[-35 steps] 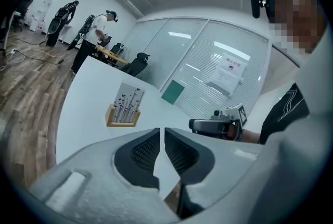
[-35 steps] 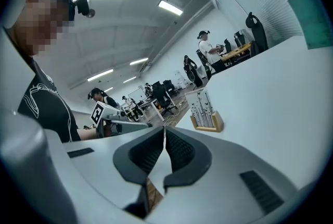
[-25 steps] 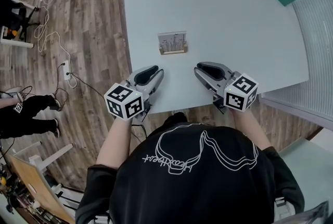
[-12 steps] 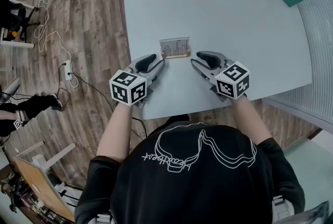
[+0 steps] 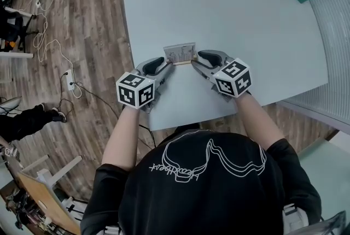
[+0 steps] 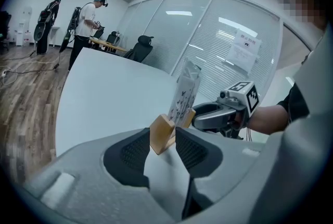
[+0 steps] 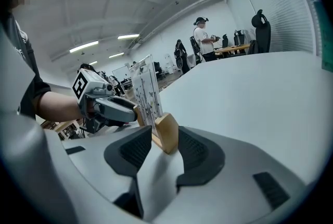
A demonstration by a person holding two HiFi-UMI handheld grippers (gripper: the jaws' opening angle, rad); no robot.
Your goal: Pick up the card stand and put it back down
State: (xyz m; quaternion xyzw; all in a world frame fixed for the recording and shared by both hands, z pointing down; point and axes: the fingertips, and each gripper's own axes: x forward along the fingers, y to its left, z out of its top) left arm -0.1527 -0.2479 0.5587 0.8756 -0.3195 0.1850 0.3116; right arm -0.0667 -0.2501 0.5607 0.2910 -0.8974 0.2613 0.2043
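The pale surface (image 5: 229, 4) takes up the far part of the head view. The work sits close to its near edge, towards the left.

The left gripper (image 5: 164, 64) comes in from the left and the right gripper (image 5: 199, 57) from the right. Their tips face each other across the card stand (image 5: 180, 53). The jaws of both have just been opening and now stand wide. Each gripper's own view shows an end of the stand's wooden base (image 6: 162, 133) between its pads. As far as I can tell, neither pair presses on the wood yet.

The stand is upright on the surface. A printed card (image 7: 145, 94) rises from the slot in its base, held between the two grippers.

The step in hand looks like the end of the reach, just before the grasp. Next, both grippers should probably close on the base ends together and evenly, low on the wood rather than on the card. The lift should be level so the card does not tip, and the stand should then be set down flat.
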